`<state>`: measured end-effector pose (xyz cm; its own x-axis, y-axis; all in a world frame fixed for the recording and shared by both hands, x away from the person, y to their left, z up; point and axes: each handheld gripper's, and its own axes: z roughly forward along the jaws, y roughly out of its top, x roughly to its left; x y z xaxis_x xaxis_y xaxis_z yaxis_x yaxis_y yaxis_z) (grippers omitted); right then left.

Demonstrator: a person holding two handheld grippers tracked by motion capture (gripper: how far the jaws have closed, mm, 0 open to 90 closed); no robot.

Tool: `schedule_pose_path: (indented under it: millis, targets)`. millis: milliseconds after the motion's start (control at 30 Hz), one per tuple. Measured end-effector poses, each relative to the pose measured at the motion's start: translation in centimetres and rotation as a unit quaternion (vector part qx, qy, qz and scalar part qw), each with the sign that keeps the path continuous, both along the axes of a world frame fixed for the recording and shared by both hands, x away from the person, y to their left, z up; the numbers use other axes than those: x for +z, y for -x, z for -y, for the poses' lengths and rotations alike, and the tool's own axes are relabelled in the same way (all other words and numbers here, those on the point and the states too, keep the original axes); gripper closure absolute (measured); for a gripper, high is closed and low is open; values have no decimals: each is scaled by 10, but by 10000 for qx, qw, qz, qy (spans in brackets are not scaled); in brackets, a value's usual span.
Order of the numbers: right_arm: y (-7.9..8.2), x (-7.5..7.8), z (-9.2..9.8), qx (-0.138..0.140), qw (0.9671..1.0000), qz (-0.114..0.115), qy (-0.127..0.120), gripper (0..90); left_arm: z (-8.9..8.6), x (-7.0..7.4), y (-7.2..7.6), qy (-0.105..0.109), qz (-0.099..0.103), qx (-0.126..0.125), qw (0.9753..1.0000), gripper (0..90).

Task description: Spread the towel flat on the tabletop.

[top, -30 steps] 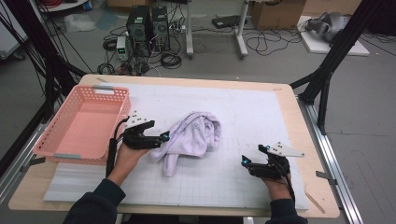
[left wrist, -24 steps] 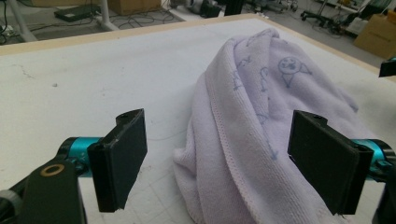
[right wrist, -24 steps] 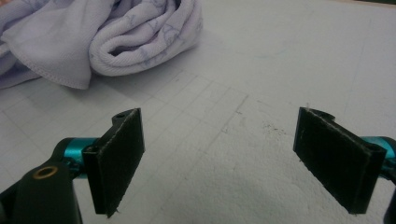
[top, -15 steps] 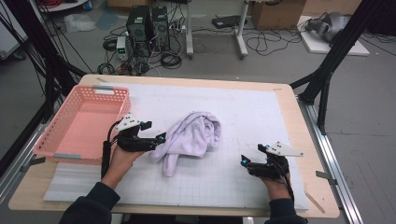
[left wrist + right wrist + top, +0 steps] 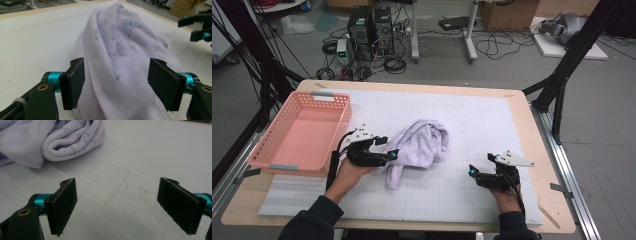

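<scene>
Left hand-held gripper point(image 5: 116, 87) gapes wide around the towel point(image 5: 120, 50); right hand-held gripper point(image 5: 117, 207) wide, empty

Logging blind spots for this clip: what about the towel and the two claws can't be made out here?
- Towel underside and folded-in layers: hidden by its own bunching, all views.
- Towel's near edge: cut off by the left gripper view's bottom edge, between the open left claw.
- Printed pattern: too faint to read.
- Towel's left part: cut off in the right gripper view, beyond the open right claw.
</scene>
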<state>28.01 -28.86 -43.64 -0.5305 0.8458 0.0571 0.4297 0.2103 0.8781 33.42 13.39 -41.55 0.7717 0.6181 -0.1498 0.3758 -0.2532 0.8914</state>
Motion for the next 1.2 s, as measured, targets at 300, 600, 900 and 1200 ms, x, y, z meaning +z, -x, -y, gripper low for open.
schedule_pose_path:
  millis: [300, 600, 900, 1200]
  targets:
    - [0, -1, -7, 61, 10000, -50, 56, 155, 4, -7, -1, -575, 172, 7, 9982, 820]
    - [-10, -4, -36, 330, 9989, -327, 51, 174, -29, -1, -9, -15, 254, 776, 9967, 824]
    - [-37, -5, -88, 540, 9969, -544, 149, 249, -42, 0, -13, 52, 284, 1130, 9932, 826]
    - [-63, -13, -132, 730, 9939, -743, 366, 563, -45, -3, -15, 96, 307, 1165, 9927, 826]
